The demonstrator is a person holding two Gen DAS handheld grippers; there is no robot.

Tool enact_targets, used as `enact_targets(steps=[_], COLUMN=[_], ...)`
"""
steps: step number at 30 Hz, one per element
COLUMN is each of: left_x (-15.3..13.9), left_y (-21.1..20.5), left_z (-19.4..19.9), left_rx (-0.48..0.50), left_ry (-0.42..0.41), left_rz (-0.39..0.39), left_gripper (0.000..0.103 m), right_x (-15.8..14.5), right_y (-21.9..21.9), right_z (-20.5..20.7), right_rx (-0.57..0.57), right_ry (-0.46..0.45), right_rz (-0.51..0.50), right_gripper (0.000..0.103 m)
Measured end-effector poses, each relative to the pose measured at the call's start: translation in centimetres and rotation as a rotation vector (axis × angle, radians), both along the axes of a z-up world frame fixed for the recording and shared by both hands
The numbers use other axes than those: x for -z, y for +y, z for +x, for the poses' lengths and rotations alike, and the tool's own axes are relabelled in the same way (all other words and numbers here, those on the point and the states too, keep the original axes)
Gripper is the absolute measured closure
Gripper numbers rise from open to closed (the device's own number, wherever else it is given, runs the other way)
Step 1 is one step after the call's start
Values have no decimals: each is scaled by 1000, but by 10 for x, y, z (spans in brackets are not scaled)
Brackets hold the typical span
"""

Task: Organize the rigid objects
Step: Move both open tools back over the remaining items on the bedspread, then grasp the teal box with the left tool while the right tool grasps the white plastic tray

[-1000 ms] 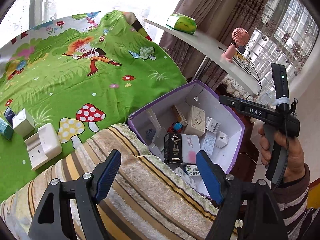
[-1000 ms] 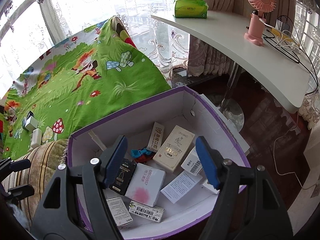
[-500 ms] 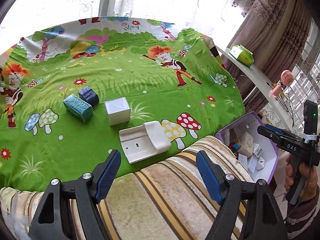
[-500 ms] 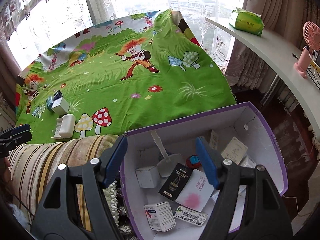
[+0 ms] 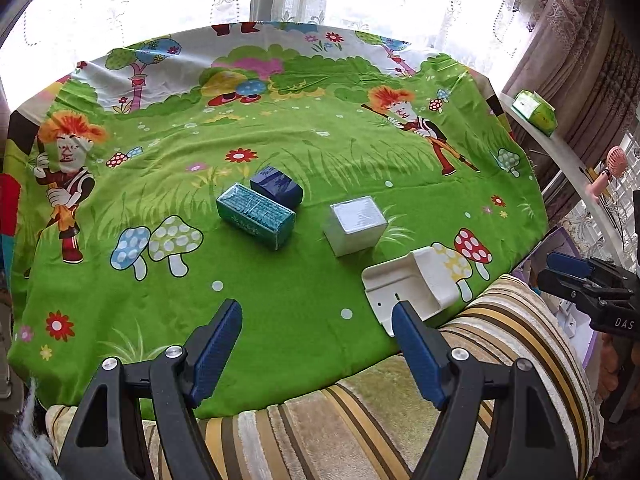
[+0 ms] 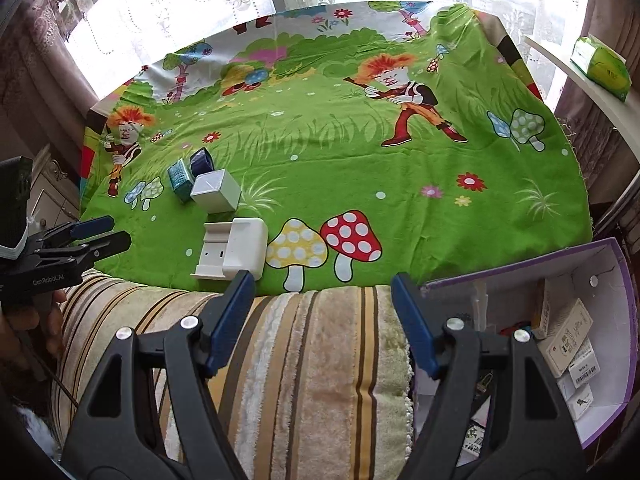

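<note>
On the green cartoon cloth lie a teal box (image 5: pixel 256 216), a dark blue box (image 5: pixel 276 186), a white cube box (image 5: pixel 355 225) and a white plastic holder (image 5: pixel 412 284). They also show in the right wrist view: teal box (image 6: pixel 179 176), dark blue box (image 6: pixel 201 160), white cube (image 6: pixel 216 191), holder (image 6: pixel 234 254). My left gripper (image 5: pixel 318 346) is open and empty, short of the boxes. My right gripper (image 6: pixel 323 320) is open and empty over the striped towel (image 6: pixel 312 360). The purple bin (image 6: pixel 600 264) with several small boxes inside stands at the right.
A white curved shelf (image 5: pixel 560 160) at the right carries a green tissue box (image 5: pixel 536 108) and a pink fan (image 5: pixel 608 172). Curtains and a bright window stand behind the cloth. The right gripper shows in the left wrist view (image 5: pixel 588 284); the left gripper shows in the right wrist view (image 6: pixel 84 236).
Both grippers have swung left, away from the purple bin and towards the cloth. The boxes on the cloth are now central in the left view. Both stayed open.
</note>
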State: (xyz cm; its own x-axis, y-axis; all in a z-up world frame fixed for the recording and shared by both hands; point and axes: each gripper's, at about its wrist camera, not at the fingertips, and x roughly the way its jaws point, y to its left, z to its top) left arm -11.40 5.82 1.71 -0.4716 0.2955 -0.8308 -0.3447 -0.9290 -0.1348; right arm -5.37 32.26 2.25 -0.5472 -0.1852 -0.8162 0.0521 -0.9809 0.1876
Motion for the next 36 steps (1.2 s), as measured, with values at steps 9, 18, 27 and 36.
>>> enact_targets(steps=[9,18,27,36], left_x=[8,26,45,54], left_y=[-7,2,10,12], left_z=[-40,-86,-121,-128], left_rx=[49,186,247,284], left_ry=[-5,-3,-33,-63], left_rz=[-50,-112,-147,-86], left_gripper=[21,19,19,26], right_x=[20,40,56,69], right_y=[-42,-57,-71,-76], right_z=[-31,-57,-74,-83], right_rx=[-85,-128,-164,-184], right_ry=[-66,-124,-161,-202], right_rz=[-7,15,42,41], right_gripper=[29,29,34,52])
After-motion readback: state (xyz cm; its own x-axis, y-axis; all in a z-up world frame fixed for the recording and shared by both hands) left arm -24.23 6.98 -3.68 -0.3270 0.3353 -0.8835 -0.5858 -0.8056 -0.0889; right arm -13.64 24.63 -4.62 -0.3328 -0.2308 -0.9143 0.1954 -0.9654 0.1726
